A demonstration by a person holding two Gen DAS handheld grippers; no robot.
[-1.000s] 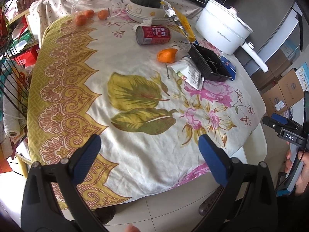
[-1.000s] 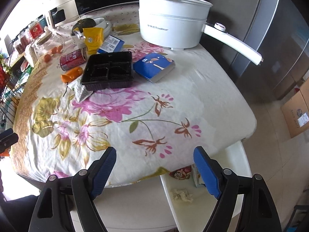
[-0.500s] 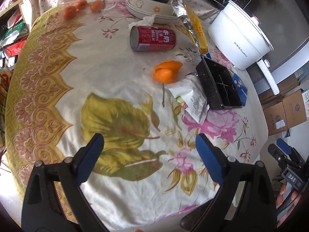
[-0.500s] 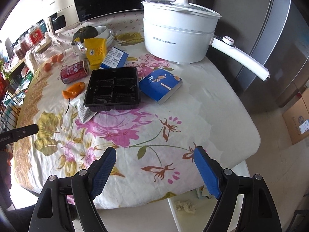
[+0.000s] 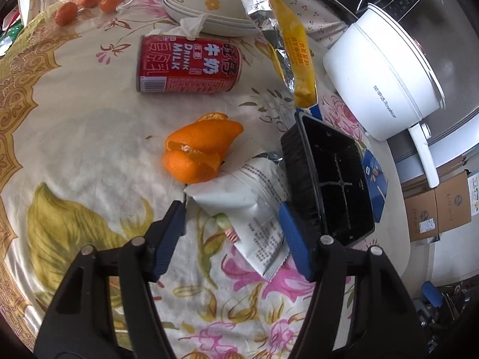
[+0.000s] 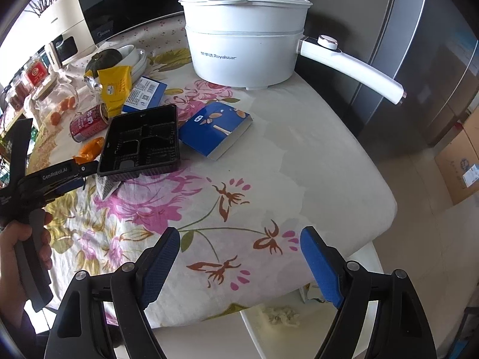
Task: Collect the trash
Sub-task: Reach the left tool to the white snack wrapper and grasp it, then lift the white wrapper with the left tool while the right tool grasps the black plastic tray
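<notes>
Barely started, I'd say. The left gripper (image 5: pixel 232 224) is closing around the white wrapper (image 5: pixel 254 209) at frame centre, pads not on it yet. The peel (image 5: pixel 197 152), can (image 5: pixel 188 68) above it and black tray (image 5: pixel 332 185) to the right all sit on the table. The right gripper (image 6: pixel 239 257) hangs wide and empty over the table edge, with the bin (image 6: pixel 299 326) at lower right.

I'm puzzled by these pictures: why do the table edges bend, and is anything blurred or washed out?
Left wrist view: fisheye lens curves the table; red milk can and orange peel look sharp, foil wrapper glares. Right wrist view: same bending, dark corners, white pot evenly lit, no blur.
</notes>
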